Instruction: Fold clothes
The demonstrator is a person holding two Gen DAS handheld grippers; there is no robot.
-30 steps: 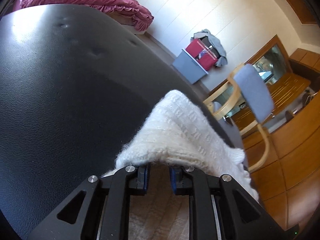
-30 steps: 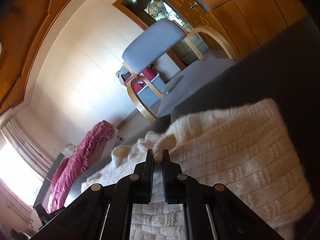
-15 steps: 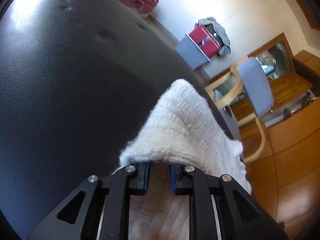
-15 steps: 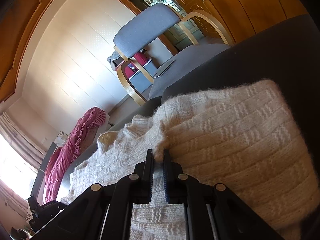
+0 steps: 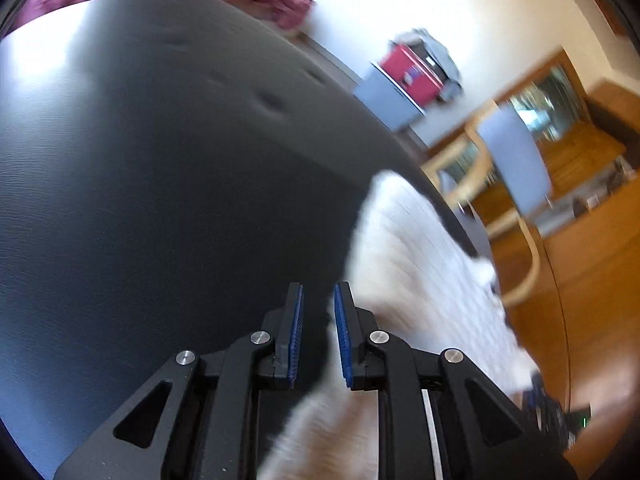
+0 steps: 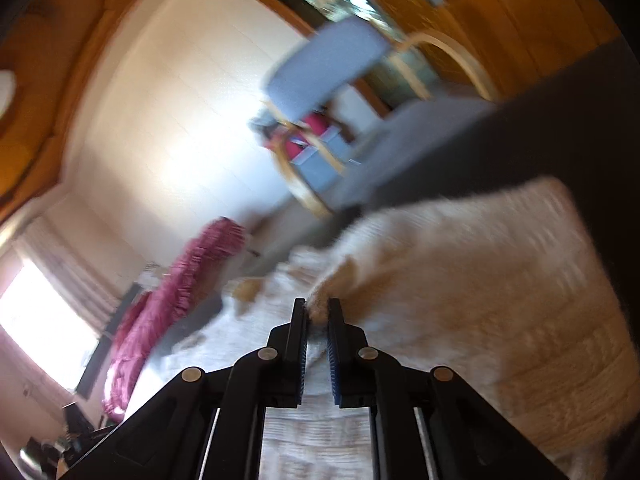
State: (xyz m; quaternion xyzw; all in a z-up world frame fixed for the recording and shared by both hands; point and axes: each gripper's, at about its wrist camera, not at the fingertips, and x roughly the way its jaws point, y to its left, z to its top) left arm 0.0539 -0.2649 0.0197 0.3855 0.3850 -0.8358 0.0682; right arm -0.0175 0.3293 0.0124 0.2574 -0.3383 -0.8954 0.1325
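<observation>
My left gripper [image 5: 318, 300] stands parted over the black padded surface [image 5: 160, 200], nothing between its blue pads [image 5: 296, 332]; the cream knit sweater [image 5: 420, 264] lies just to its right, blurred. My right gripper [image 6: 317, 312] has its jaws slightly apart around a tuft of the sweater [image 6: 480, 280], which spreads across the dark surface beneath it; whether the tuft is pinched, I cannot tell. Beyond stand a blue-cushioned wooden armchair [image 6: 324, 64] and magenta bedding [image 6: 180, 276].

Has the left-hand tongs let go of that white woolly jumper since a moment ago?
Yes. The left tongs have opened and slid left off the white jumper, over the black surface.
</observation>
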